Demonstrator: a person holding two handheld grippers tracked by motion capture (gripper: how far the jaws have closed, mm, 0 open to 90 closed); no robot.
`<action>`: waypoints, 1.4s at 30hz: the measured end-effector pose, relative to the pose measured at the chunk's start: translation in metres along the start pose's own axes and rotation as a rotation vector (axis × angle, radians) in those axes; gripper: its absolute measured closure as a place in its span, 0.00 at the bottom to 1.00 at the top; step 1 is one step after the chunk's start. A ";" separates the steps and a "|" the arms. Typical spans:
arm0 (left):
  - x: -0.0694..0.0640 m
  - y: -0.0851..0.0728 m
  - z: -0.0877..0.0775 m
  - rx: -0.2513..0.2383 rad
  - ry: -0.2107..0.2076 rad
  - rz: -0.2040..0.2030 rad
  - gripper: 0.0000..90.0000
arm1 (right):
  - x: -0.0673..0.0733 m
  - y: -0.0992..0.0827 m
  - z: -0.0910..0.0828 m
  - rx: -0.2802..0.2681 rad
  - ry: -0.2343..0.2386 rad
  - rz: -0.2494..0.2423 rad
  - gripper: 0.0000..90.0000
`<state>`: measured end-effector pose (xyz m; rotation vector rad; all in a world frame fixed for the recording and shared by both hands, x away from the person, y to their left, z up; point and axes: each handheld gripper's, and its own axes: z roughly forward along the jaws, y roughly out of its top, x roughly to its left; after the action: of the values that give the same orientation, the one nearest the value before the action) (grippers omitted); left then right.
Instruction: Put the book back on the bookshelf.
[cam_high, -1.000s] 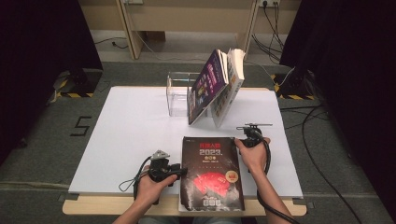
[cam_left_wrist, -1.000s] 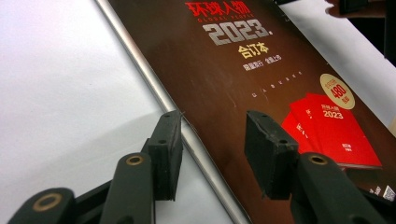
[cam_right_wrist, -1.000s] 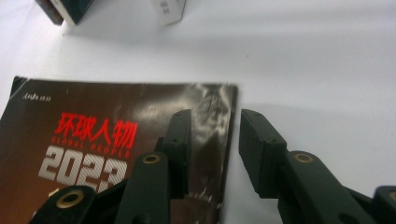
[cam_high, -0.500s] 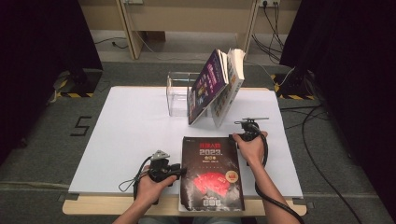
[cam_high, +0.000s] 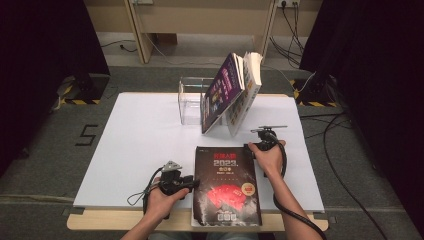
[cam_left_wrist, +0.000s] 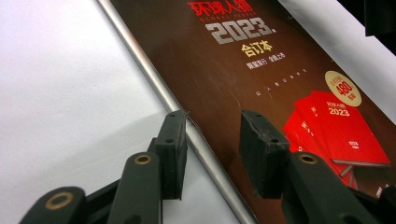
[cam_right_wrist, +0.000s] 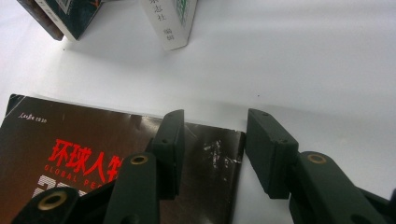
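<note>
Three books are in the high view: one dark-covered book (cam_high: 226, 187) lying flat at the lower centre, and two leaning books, a purple-covered one (cam_high: 221, 92) and a pale one (cam_high: 246, 90), at the upper centre. One clear stand (cam_high: 191, 102) sits just left of those two. One white table (cam_high: 125, 145) carries them all. Two grippers appear, the left gripper (cam_high: 194, 184) and the right gripper (cam_high: 248, 146).

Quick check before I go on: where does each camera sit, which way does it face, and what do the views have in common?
High view: above the person's side, looking forward and down on the table; both forearms, left tool, right tool.
Left gripper view: on the left tool, looking along its jaws across the dark book, over its left edge.
Right gripper view: on the right tool, facing the leaning books, over the dark book's top right corner.
Shared: all three show the dark book.
</note>
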<state>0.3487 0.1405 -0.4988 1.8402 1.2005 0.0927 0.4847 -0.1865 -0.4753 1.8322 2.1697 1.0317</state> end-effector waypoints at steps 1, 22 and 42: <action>0.000 0.000 0.000 -0.001 0.003 0.002 0.69 | 0.000 -0.001 0.000 -0.001 0.003 0.015 0.65; 0.000 0.000 0.000 0.005 0.013 0.011 0.72 | -0.006 -0.006 -0.005 0.027 0.075 0.071 0.69; 0.000 0.000 0.000 0.003 0.019 0.012 0.73 | -0.009 -0.012 -0.013 0.062 0.097 0.112 0.72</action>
<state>0.3484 0.1401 -0.4988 1.8525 1.2040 0.1159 0.4707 -0.2009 -0.4750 1.9918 2.1986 1.1098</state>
